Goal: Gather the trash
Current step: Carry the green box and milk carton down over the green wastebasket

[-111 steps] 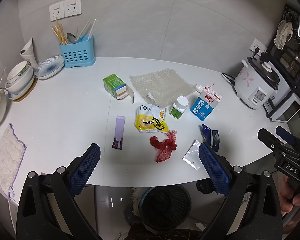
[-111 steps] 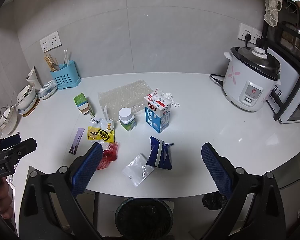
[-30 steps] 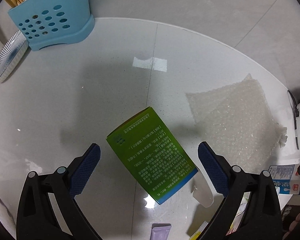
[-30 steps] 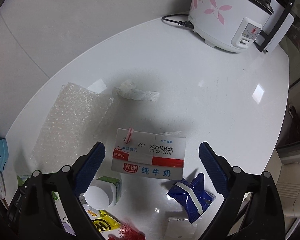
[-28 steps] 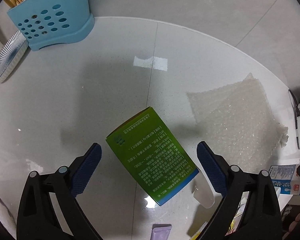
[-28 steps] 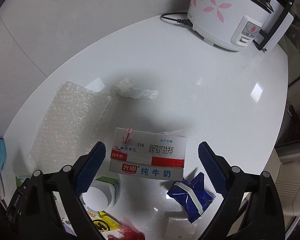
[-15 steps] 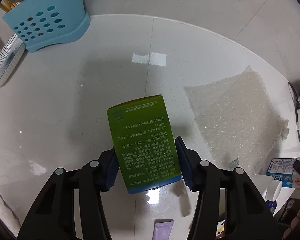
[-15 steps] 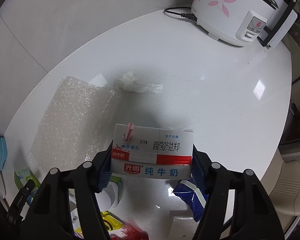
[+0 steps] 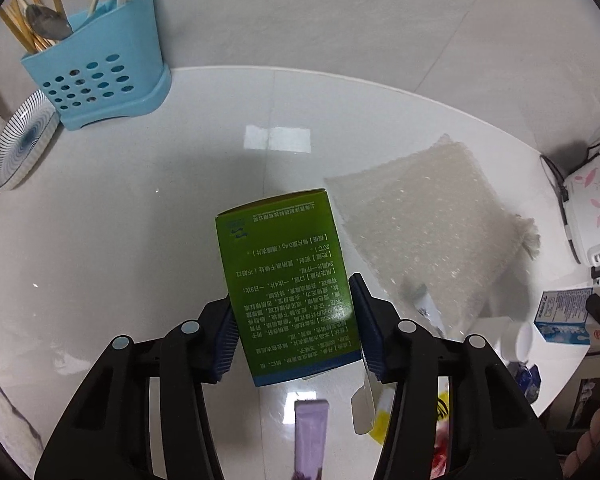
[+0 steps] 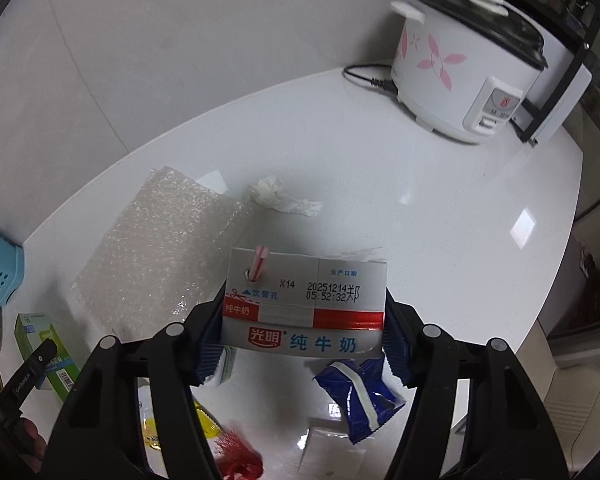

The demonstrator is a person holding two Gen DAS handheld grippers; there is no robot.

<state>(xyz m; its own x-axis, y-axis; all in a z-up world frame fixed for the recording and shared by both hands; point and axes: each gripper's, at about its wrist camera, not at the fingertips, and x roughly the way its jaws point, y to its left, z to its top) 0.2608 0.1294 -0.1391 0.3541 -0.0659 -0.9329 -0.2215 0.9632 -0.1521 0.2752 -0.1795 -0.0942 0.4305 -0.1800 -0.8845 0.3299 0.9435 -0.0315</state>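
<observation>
My left gripper [image 9: 296, 332] is shut on a green cardboard box [image 9: 284, 276] and holds it tilted over the white table [image 9: 120, 240]. My right gripper [image 10: 302, 344] is shut on a white milk carton [image 10: 304, 300] with a pink straw. The green box also shows in the right wrist view [image 10: 44, 344] at the far left. A bubble-wrap sheet [image 9: 428, 232] lies between both, also seen in the right wrist view [image 10: 156, 240]. A blue wrapper [image 10: 360, 396], a crumpled tissue [image 10: 280, 200], a purple sachet [image 9: 310, 436] and a red net [image 10: 236, 452] lie on the table.
A blue cutlery holder [image 9: 96, 68] and a patterned plate [image 9: 18, 144] stand at the back left. A rice cooker [image 10: 464, 64] with its cord stands at the back right. A white-capped bottle [image 9: 516, 336] stands near the milk carton.
Both grippers closed: the left one on the green box, the right one on the milk carton. Both objects have since been lifted slightly, the box turning straighter between the fingers.
</observation>
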